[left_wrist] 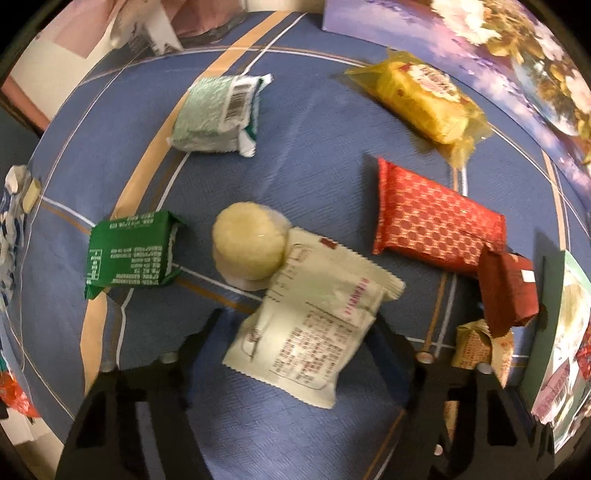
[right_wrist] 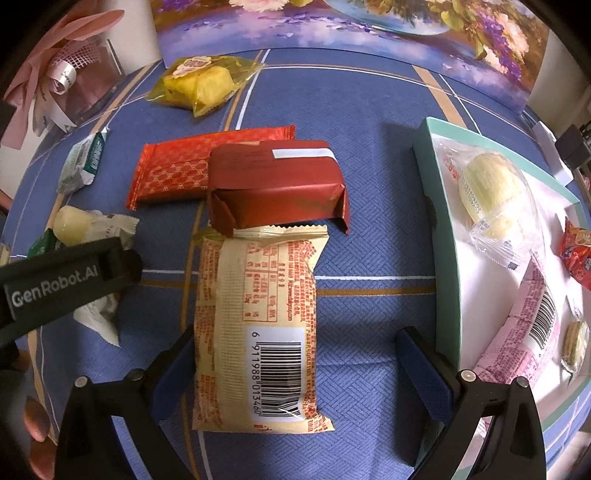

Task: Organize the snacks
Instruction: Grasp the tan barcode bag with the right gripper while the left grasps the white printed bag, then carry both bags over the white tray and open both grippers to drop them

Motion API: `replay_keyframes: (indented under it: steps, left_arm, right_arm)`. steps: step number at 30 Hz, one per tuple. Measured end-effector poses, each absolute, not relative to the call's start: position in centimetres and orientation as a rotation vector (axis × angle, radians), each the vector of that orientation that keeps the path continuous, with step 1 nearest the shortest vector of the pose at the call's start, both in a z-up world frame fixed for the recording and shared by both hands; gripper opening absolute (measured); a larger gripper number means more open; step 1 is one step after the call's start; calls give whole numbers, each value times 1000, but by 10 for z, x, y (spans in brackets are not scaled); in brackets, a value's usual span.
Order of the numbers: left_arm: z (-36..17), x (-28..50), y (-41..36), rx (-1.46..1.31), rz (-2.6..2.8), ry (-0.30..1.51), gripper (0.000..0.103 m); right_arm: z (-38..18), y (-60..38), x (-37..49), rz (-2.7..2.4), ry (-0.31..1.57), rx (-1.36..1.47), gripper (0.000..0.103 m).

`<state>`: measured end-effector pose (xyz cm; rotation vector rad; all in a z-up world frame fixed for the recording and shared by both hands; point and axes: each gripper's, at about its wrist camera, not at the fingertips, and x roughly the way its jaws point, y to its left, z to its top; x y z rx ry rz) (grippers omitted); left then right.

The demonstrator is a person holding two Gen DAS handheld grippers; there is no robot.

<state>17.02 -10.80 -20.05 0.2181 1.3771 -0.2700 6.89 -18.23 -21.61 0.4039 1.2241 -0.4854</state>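
Note:
Snack packs lie on a blue cloth. In the left wrist view my left gripper (left_wrist: 299, 321) stands open around a white pack with a round yellow cake (left_wrist: 306, 325), which lies between the fingers. In the right wrist view my right gripper (right_wrist: 291, 354) is open around a cream pack with red print and a barcode (right_wrist: 258, 325); its left finger is beside the pack, the right finger apart from it. The cream pack's far end touches a dark red pack (right_wrist: 277, 188). A white tray with a mint rim (right_wrist: 443, 229) holds several snacks at the right.
A red patterned pack (left_wrist: 436, 218), a yellow pack (left_wrist: 424, 99), a pale green pack (left_wrist: 218, 114) and a dark green pack (left_wrist: 133, 254) lie around. A flower picture (right_wrist: 351, 33) stands at the back. A pink ribbon box (right_wrist: 59, 77) is at the far left.

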Motion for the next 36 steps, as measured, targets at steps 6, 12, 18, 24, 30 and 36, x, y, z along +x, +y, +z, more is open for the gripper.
replay_keyframes:
  steps: [6, 12, 18, 24, 30, 36]
  left_arm:
    - [-199, 168, -112, 224, -275, 1371, 67]
    - [-203, 169, -110, 217, -271, 1374, 67]
    - [-204, 170, -108, 210, -267, 1371, 67]
    - [-201, 169, -107, 198, -261, 1360, 61]
    - [-197, 168, -103, 172, -251, 1361, 55]
    - [-192, 170, -94, 121, -258, 1373, 54]
  right_arm:
    - [-211, -192, 66, -482, 1218, 415, 99]
    - [-204, -202, 62, -509, 1196, 441, 82]
    - [-201, -209, 58, -515, 1181, 445, 70]
    - [-196, -220, 52, -530, 1151, 459, 51]
    - [-193, -230, 53, -520, 1143, 463, 43]
    - [-178, -225, 51, -509, 1124, 464, 42]
